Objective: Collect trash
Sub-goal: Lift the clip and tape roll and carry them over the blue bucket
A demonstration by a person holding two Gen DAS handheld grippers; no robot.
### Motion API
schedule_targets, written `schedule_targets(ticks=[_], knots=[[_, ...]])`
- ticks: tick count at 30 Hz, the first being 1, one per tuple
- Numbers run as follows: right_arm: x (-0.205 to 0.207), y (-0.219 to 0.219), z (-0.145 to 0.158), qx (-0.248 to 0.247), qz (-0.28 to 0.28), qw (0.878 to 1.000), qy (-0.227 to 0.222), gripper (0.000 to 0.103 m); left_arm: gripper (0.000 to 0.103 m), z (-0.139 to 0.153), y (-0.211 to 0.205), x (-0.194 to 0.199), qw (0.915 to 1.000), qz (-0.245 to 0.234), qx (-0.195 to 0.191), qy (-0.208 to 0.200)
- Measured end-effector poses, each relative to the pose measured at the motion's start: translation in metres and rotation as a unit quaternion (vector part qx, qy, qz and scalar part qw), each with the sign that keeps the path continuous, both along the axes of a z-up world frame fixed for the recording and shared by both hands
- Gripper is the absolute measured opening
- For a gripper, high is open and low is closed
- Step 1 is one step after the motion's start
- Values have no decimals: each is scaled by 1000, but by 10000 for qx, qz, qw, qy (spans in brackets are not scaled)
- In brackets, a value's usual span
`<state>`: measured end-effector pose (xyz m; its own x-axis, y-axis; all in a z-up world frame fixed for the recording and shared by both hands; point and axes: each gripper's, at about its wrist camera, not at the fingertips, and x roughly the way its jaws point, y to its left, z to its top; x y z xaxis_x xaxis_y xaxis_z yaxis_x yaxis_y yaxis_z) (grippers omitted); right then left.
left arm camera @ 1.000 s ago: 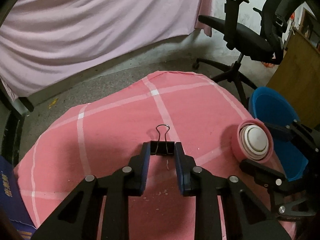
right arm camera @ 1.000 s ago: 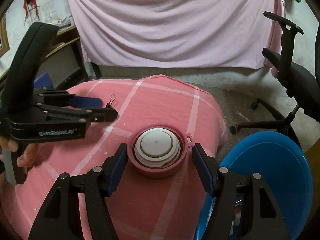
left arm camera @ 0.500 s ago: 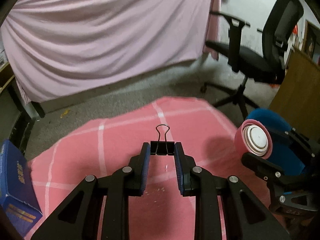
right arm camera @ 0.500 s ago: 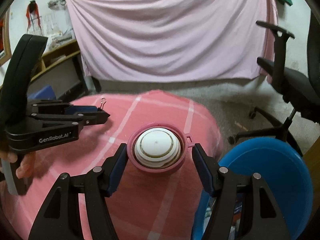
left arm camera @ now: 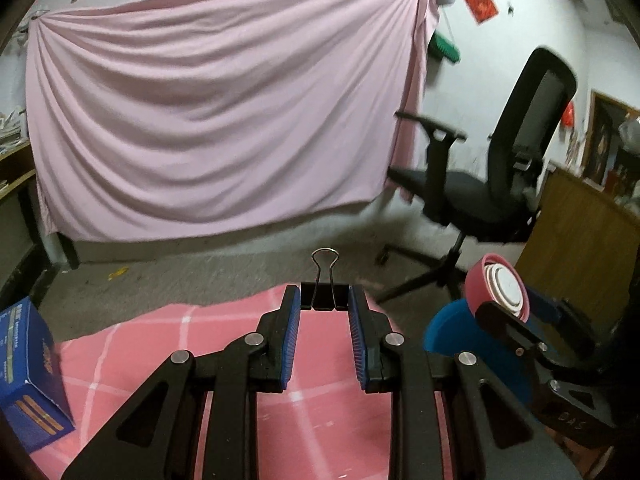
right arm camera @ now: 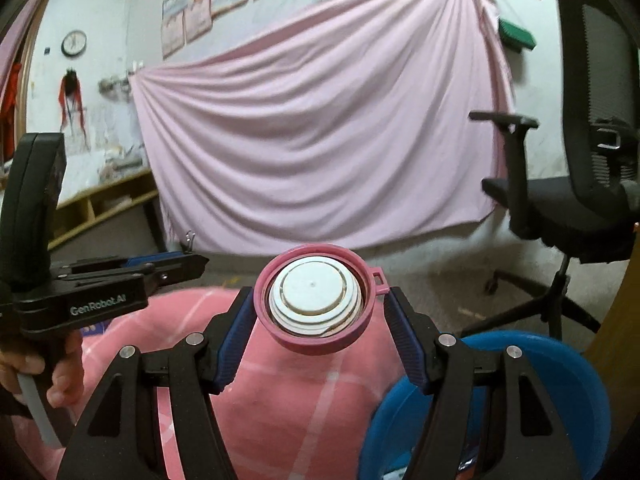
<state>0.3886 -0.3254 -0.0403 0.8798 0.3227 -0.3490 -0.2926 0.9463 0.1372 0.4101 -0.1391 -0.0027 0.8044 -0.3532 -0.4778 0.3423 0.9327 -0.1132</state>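
My left gripper (left arm camera: 324, 300) is shut on a black binder clip (left arm camera: 324, 294) and holds it well above the pink checked table (left arm camera: 200, 344). My right gripper (right arm camera: 318, 304) is shut on a pink lid (right arm camera: 320, 300) with white rings inside, also lifted above the table. The lid also shows in the left wrist view (left arm camera: 498, 288), to the right of the clip. The left gripper shows at the left of the right wrist view (right arm camera: 192, 264). A blue bin (right arm camera: 520, 392) stands low at the right, below the lid; it also shows in the left wrist view (left arm camera: 448, 328).
A blue box (left arm camera: 28, 372) lies on the table's left edge. A black office chair (left arm camera: 488, 184) stands on the floor to the right. A pink sheet (left arm camera: 208, 128) hangs on the far wall. A wooden cabinet (left arm camera: 580, 248) is at the far right.
Both grippers have risen from the table with the clip and the lid still held, and both views now tilt up toward the wall.
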Motion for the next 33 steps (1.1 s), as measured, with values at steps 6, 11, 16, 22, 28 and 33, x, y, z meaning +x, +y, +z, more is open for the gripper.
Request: schedule_targets(ticks=[6, 11, 16, 22, 28, 33], knots=[[-25, -23, 17, 62, -378, 9969, -681, 64, 21, 20, -16, -21, 9977, -216, -354, -540], [-46, -40, 29, 141, -620, 9915, -1139, 64, 21, 28, -33, -35, 9945, -406, -475, -840], [-58, -61, 34, 203, -832, 9880, -1286, 64, 21, 32, -51, -43, 9919, -575, -493, -1017], [-69, -84, 36, 277, -1080, 9848, -1330, 64, 21, 35, -77, -53, 9892, -769, -368, -1196], [-71, -111, 26, 389, -1305, 9849, -1070, 64, 21, 30, -99, -56, 9883, -960, -257, -1159], [-67, -124, 16, 421, -1400, 9864, -746, 64, 21, 23, -114, -55, 9886, -1077, -169, -1042]])
